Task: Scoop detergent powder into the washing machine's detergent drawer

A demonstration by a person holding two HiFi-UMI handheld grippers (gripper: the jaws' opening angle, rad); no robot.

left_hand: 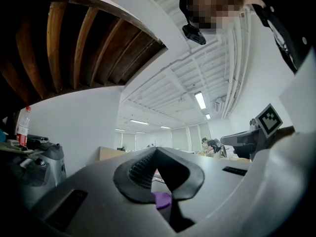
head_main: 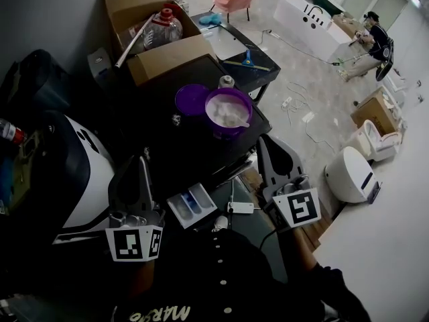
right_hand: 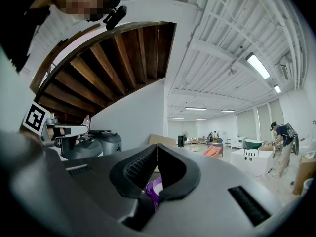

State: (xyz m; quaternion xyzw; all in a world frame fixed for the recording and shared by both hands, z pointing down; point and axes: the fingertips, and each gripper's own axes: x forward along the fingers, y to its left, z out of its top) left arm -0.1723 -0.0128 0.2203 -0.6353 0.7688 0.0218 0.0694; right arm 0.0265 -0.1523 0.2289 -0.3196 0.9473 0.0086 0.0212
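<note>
The detergent powder [head_main: 224, 110] lay as a white heap in a round purple tub [head_main: 231, 131] on the dark table [head_main: 167, 143]. A pale scoop [head_main: 238, 121] rested in it, and the purple lid [head_main: 191, 100] lay just beside it. Nearer the person, the white detergent drawer [head_main: 191, 205] with blue compartments stood pulled out of the washing machine [head_main: 84, 173]. The left gripper [head_main: 142, 163] and right gripper [head_main: 266, 141] flanked the drawer, jaws closed on nothing.

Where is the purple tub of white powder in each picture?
Head view: the purple tub sits on the dark table, above the middle.
Left gripper view: something purple peeks under the jaws; tub or lid, unclear.
Right gripper view: the tub shows low in the middle, behind the jaws.
Shared landmark: the person across the room.
</note>
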